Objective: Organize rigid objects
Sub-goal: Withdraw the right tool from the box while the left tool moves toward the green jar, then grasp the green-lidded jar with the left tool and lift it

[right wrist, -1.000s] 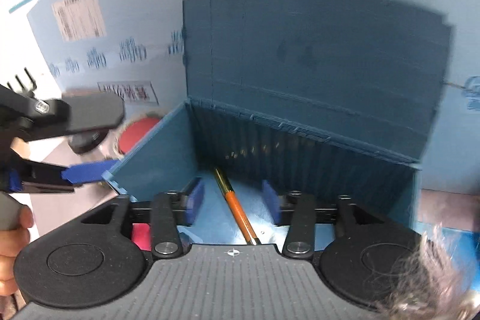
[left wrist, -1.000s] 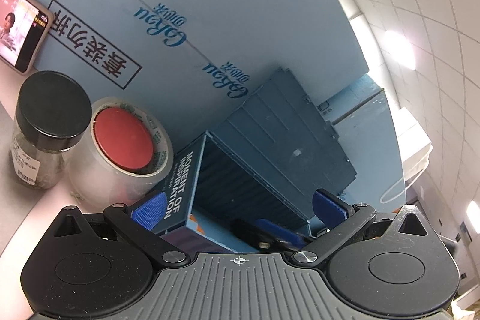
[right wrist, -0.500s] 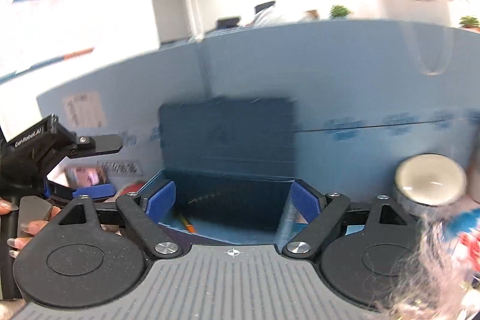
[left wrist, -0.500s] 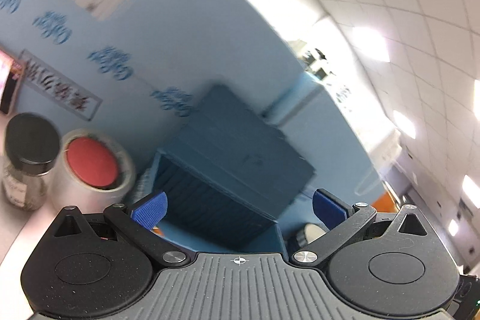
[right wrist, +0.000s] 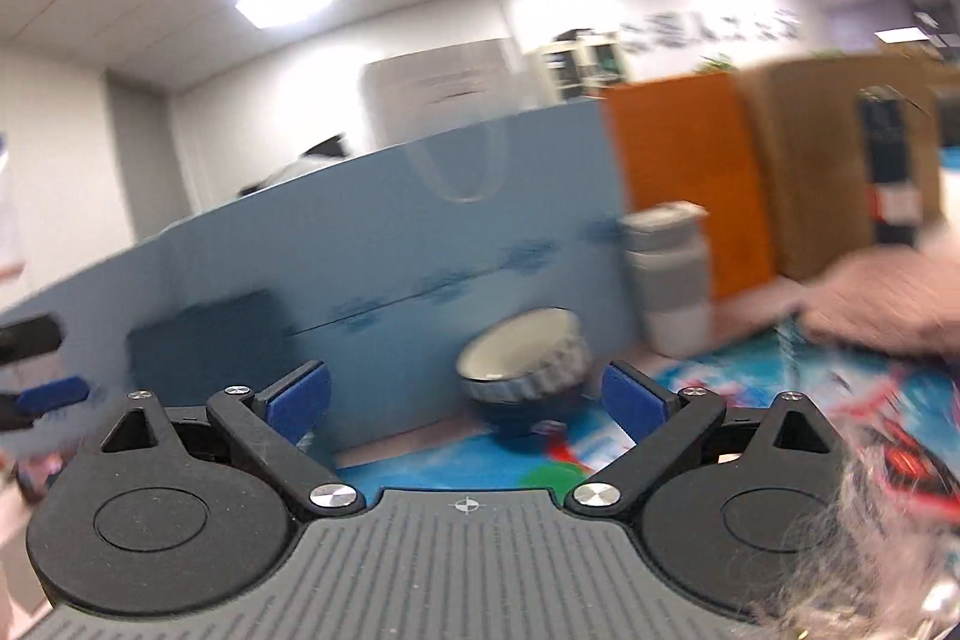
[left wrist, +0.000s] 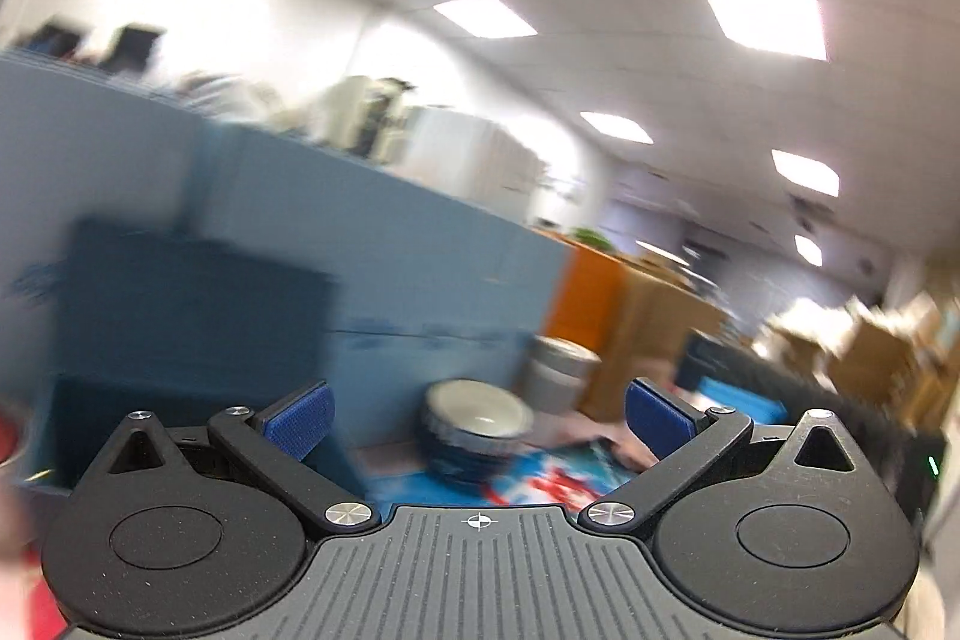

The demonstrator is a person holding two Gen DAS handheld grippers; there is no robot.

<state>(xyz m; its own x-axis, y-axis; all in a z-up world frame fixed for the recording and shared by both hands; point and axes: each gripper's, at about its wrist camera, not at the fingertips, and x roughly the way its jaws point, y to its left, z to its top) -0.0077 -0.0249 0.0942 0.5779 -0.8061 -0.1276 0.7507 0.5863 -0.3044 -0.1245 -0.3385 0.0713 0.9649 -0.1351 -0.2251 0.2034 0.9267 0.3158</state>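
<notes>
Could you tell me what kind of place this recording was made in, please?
Most likely an open-plan office: a panelled ceiling with recessed light panels, a blue partition behind the tabletop, and cardboard boxes stacked nearby. A bowl sits on the tabletop.

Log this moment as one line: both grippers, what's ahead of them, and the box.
left gripper: open, empty | right gripper: jaws just opening, empty | ahead: bowl on mat, grey cup behind | blue box: left, lid up

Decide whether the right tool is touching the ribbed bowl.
Apart. The right wrist view shows the right tool open and empty, with the ribbed bowl standing well beyond its fingertips.
</notes>
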